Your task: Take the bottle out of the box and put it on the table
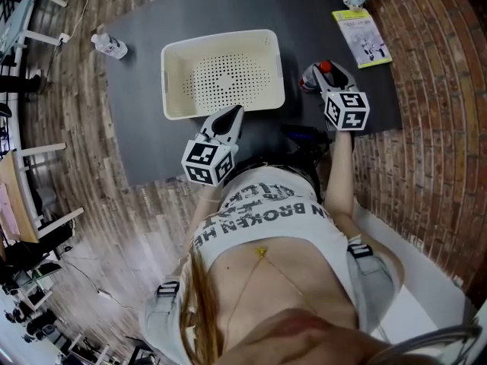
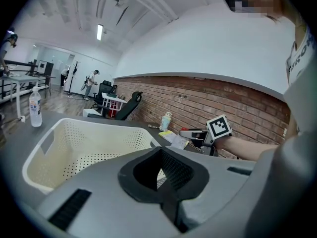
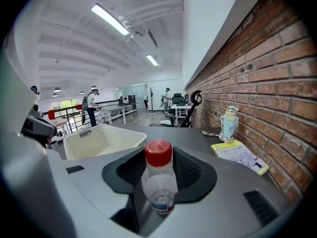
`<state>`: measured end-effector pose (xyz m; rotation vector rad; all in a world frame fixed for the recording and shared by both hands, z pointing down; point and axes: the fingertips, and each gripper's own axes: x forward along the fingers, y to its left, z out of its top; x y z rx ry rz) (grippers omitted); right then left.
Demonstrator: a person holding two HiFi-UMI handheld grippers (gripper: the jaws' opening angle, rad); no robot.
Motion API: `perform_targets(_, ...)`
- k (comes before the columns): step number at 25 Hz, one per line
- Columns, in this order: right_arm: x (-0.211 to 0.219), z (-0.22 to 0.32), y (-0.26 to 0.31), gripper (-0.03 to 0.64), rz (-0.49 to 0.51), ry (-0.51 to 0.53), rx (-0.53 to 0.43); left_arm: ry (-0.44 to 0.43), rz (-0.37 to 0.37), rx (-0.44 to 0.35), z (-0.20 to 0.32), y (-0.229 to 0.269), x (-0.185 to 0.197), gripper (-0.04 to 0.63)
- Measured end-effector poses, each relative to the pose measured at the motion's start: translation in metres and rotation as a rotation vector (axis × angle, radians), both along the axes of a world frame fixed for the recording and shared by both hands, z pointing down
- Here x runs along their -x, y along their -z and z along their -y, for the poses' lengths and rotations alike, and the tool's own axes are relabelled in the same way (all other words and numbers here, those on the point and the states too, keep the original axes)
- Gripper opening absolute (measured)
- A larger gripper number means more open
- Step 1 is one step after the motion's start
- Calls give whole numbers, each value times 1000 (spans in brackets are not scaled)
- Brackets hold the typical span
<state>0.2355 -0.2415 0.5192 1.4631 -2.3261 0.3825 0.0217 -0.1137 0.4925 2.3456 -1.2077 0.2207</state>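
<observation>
Beside the box on the table, the right claw grips the upright bottle.

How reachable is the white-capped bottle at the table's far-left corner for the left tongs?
Probably yes: the left tongs are empty, and only bare table left of the basket lies between them and the bottle.

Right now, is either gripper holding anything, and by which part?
The right gripper holds the red-capped bottle by its clear body, below the cap. The left gripper is shut and empty.
</observation>
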Motion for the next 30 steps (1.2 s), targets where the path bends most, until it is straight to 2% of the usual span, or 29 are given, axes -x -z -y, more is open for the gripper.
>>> perform_targets(25,-1,1,-1,164,8,-8,-9,-8,-1,2,1,0,-1,5)
perform_targets(30,1,-2,0,164,-13,17,-26,-18,-2,1,1,0,-3,5)
